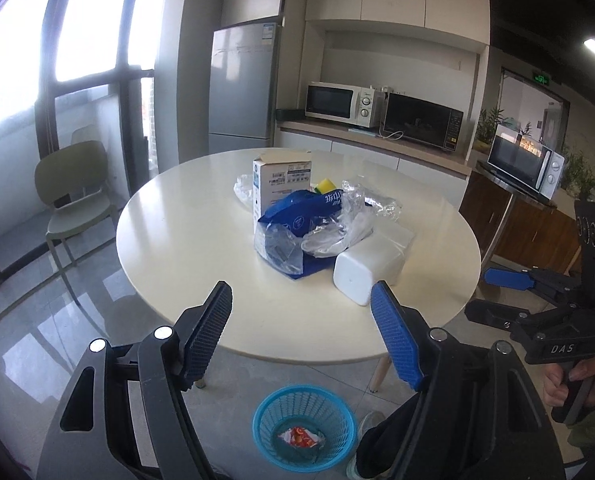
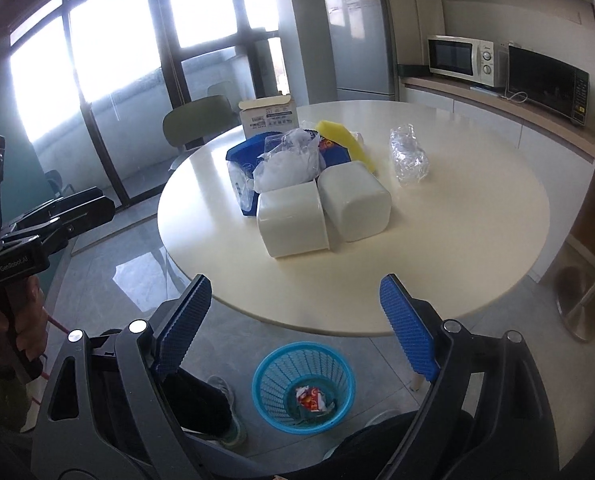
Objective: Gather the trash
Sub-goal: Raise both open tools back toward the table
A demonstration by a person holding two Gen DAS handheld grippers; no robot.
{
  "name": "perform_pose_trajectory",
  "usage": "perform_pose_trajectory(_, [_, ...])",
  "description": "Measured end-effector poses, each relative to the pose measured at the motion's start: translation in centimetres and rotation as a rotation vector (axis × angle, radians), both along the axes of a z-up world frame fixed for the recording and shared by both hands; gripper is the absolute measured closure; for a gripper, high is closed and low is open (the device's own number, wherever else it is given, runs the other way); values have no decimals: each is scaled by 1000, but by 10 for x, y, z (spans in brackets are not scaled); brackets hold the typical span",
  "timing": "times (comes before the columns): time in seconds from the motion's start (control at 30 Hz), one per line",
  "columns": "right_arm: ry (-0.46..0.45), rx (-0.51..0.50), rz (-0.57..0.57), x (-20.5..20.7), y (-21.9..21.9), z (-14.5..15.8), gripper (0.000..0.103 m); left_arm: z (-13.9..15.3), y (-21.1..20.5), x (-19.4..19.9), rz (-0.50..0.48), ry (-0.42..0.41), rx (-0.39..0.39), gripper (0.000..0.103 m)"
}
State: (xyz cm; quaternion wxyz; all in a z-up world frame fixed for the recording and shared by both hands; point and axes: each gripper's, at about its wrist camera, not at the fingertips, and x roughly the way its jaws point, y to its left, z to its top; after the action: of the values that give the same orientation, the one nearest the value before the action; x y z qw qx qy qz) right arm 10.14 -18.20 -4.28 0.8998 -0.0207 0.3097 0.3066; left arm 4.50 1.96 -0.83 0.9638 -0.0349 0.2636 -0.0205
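Both claws are released right now, nothing in either one. My left gripper (image 1: 301,300) has its blue pads spread wide with just air and the table edge showing between them, and my right gripper (image 2: 295,294) is the same, wide apart and empty. From the left camera I can see my other hand (image 1: 577,380) off at the right edge wrapped around the right gripper's handle.

Closest to me, down on the grey tile floor, sits the little blue basket (image 2: 303,388). It's got one red and white wrapper (image 2: 312,398) lying in the bottom. My shoes and dark trousers are just beside it.

Past that is the round cream table (image 2: 457,240), and the rest of the trash is piled near the middle of it. Nearest the edge are two white tubs (image 2: 323,210) lying on their sides, touching each other. Behind them a crumpled clear plastic bag (image 2: 287,162) rests on top of a blue package (image 1: 293,212), with a yellow sponge (image 2: 345,142) right behind. An opened white carton (image 1: 279,184) stands upright at the back of the pile. A crushed clear bottle (image 2: 409,156) lies on its own, a bit apart to the right.

Further back there's a green chair (image 1: 75,188), the fridge (image 1: 243,84) and microwaves on the counter.
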Motion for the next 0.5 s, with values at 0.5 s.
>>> perform_pose_trajectory(0.5, [79, -1, 200, 64, 31, -17, 22, -7, -15, 83, -131, 116, -40, 31])
